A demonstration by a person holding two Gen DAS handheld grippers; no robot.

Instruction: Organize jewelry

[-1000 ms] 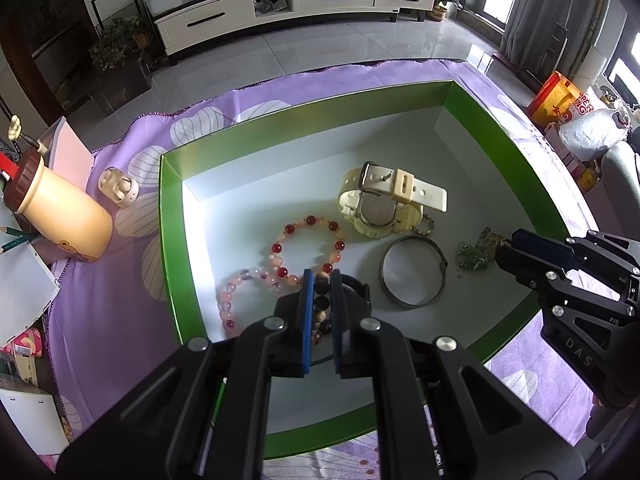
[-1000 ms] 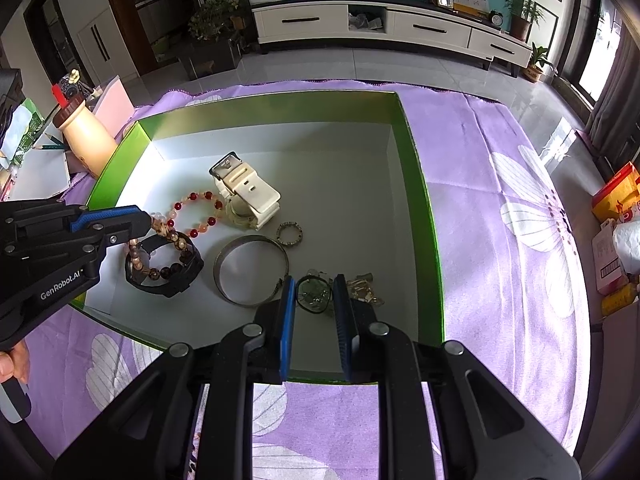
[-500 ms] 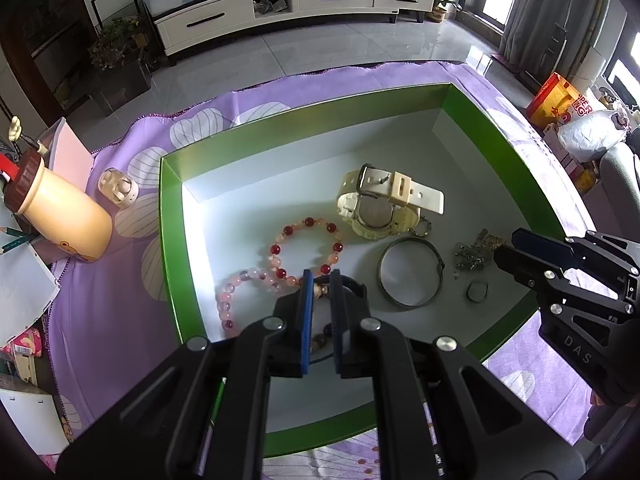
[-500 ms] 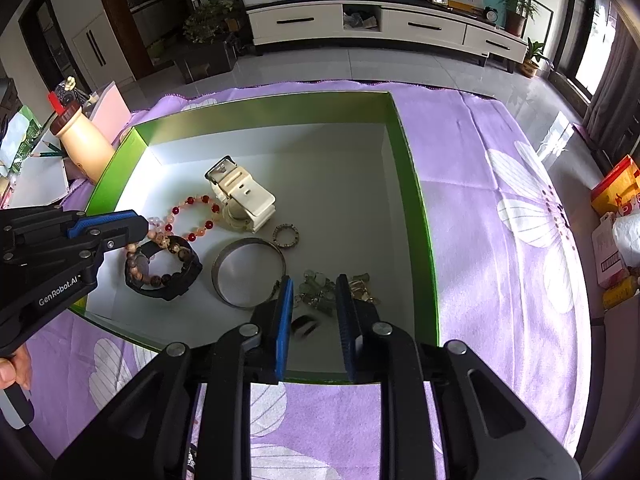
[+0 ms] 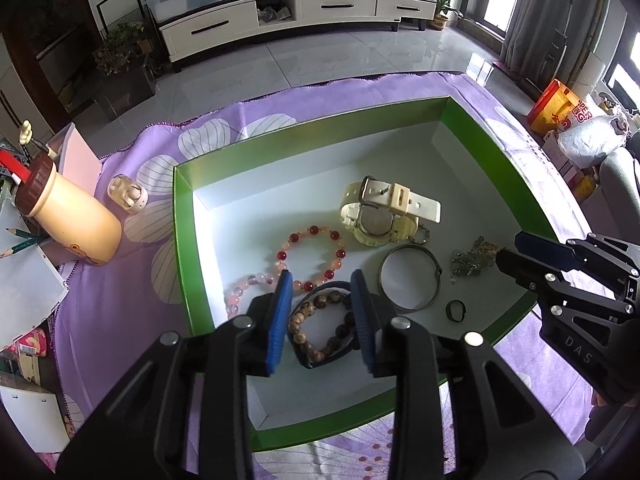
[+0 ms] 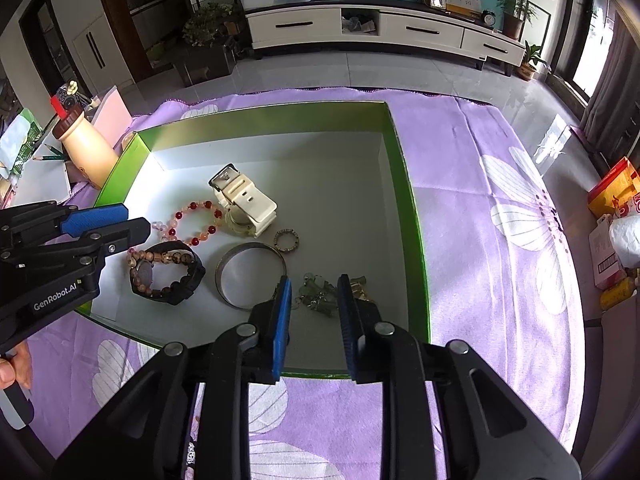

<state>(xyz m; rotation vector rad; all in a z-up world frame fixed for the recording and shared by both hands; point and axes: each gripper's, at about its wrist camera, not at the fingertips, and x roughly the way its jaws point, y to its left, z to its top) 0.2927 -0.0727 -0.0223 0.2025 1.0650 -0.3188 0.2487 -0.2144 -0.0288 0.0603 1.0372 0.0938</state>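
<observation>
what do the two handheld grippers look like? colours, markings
Both the left gripper and the right gripper are matte black linkage frames with silver pivot bolts and two flat fingers faced with ribbed blue pads. White "GenRobot.AI" lettering marks the left body, "DAS" the right. No cables show.

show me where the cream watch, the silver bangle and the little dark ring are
Watch [image 5: 376, 222], left wrist view, on its round case back.
Bangle [image 6: 221, 276], right wrist view, on the left side of its band.
Ring [image 5: 447, 312], left wrist view, on the left of its band.
</observation>
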